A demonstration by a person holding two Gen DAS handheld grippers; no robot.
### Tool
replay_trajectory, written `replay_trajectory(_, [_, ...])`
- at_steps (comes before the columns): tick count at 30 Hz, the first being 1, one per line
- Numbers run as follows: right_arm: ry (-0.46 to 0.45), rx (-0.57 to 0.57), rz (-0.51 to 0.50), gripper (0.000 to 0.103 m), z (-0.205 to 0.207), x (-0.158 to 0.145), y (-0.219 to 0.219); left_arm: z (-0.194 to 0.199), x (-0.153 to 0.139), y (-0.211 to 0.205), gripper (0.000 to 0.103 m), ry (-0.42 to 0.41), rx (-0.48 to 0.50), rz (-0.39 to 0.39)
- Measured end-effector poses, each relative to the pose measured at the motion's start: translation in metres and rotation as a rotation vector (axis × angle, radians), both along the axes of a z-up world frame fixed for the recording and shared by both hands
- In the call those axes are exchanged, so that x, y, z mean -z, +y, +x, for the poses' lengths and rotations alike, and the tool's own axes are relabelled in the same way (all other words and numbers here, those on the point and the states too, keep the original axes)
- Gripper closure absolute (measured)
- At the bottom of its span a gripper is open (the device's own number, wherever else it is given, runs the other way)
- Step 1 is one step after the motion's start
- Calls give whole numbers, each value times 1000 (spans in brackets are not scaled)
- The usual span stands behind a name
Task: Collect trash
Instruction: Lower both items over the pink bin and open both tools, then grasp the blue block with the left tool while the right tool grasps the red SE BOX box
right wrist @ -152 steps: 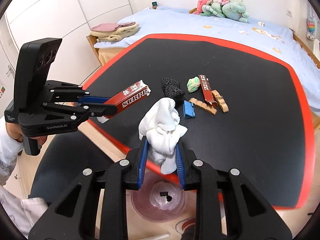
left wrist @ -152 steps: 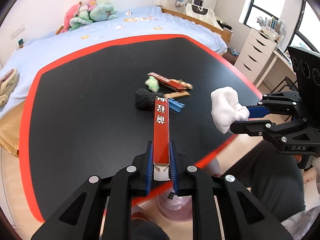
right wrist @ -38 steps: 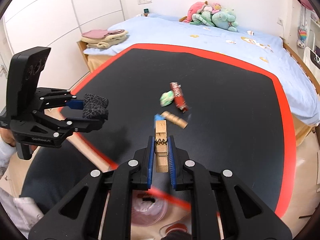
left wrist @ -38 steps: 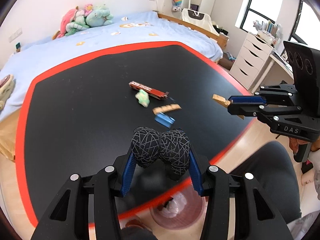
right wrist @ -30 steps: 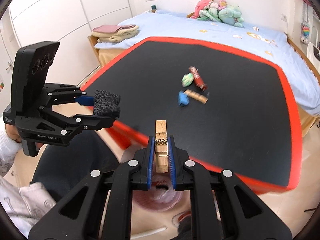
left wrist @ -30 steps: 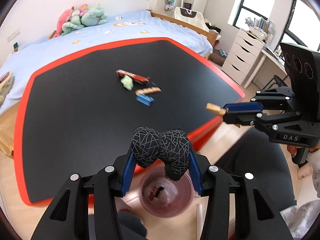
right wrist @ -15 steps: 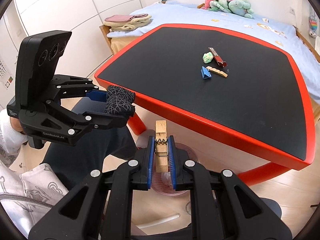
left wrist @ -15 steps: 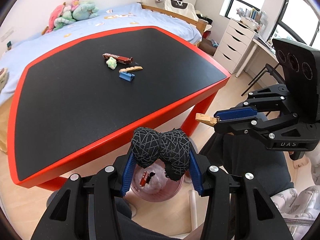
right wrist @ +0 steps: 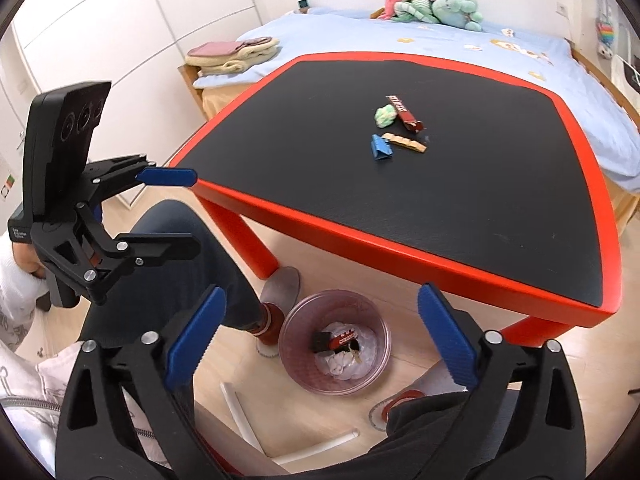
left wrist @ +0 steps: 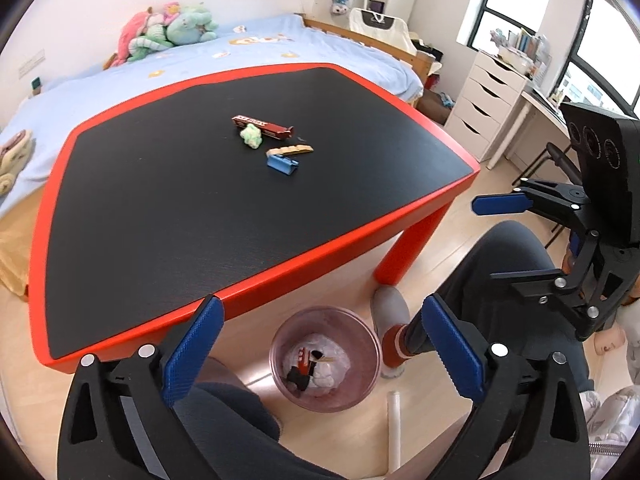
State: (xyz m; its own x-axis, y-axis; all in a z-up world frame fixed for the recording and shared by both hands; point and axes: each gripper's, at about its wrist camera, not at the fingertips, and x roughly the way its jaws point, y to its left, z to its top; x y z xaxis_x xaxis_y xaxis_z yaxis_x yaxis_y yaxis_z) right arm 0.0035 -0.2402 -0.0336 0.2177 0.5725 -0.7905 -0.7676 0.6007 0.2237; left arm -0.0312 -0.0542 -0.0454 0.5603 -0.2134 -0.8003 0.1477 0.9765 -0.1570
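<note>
A clear pink trash bin (left wrist: pixel 325 364) (right wrist: pixel 335 346) stands on the floor in front of the red-edged black table (left wrist: pixel 168 216) (right wrist: pixel 460 216). It holds white tissue, a red box, a black wad and a wooden clothespin. My left gripper (left wrist: pixel 320 354) (right wrist: pixel 172 212) is open and empty above the bin. My right gripper (right wrist: pixel 320 336) (left wrist: pixel 516 240) is open and empty above it too. On the table lie a red wrapper (left wrist: pixel 262 126) (right wrist: pixel 404 113), a green wad (left wrist: pixel 251 136) (right wrist: pixel 385 116), a wooden clothespin (left wrist: pixel 291 150) (right wrist: pixel 404 142) and a blue clip (left wrist: pixel 282 164) (right wrist: pixel 380 147).
A person's leg and foot (left wrist: pixel 390 312) (right wrist: pixel 280 284) are beside the bin. White tubes (right wrist: pixel 240 408) lie on the floor. A bed (left wrist: pixel 200 56) with plush toys is behind the table. A white drawer unit (left wrist: pixel 488 96) stands to the right.
Both grippers have opened. The black wad and the wooden clothespin have left the fingers and now lie in the bin.
</note>
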Motion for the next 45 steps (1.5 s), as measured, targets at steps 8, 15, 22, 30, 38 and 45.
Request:
replay_trajectory(8, [-17,48,3,5,26,-7,-4,17,-4,4,8,-19,3,17])
replay_trajectory(15, [-74,75,12,5,77,-22,10,54,-6,10,8,-47,39,11])
replay_trajectory(22, [-92,58,-23,5,147,-16,45,106,5,12,8,-42,113,18])
replay_trajectory(30, [-74,8,-71,5,205,14,89,152,33,15,8,-15,170,46])
replay_trajectory(38, [-53,-66,-111,23,230,47,128,177,55,19,15,-16,228,27])
replay_trajectory(45, [-66,-115,-130,67,233,64,149,180,59,19,42,-31,224,30])
